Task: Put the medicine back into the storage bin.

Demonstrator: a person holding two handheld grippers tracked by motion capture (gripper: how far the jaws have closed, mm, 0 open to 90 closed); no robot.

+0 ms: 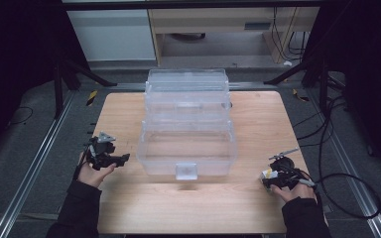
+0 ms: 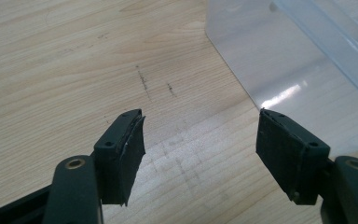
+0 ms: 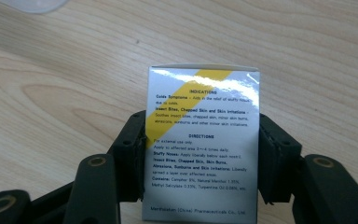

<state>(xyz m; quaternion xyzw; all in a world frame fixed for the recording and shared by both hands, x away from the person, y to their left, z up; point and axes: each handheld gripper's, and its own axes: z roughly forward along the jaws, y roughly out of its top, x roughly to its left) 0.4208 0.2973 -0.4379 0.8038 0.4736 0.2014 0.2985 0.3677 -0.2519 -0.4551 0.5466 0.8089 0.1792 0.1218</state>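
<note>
The left tool (image 1: 110, 155) hovered just left of the clear bin (image 1: 187, 148), its jaws spread wide and empty over the table (image 1: 129, 203). The bin's near corner (image 2: 242, 56) stood just ahead of it. Right of the bin, and apart from it, the right tool (image 1: 273, 177) clamped a small white-and-yellow box (image 3: 200, 144), upright, long axis running along the jaws. The open bin lay to the box's left and somewhat farther back, so the right hand was plainly the one to carry it over. Nothing stood between them; the bin's wall would need clearing.
</note>
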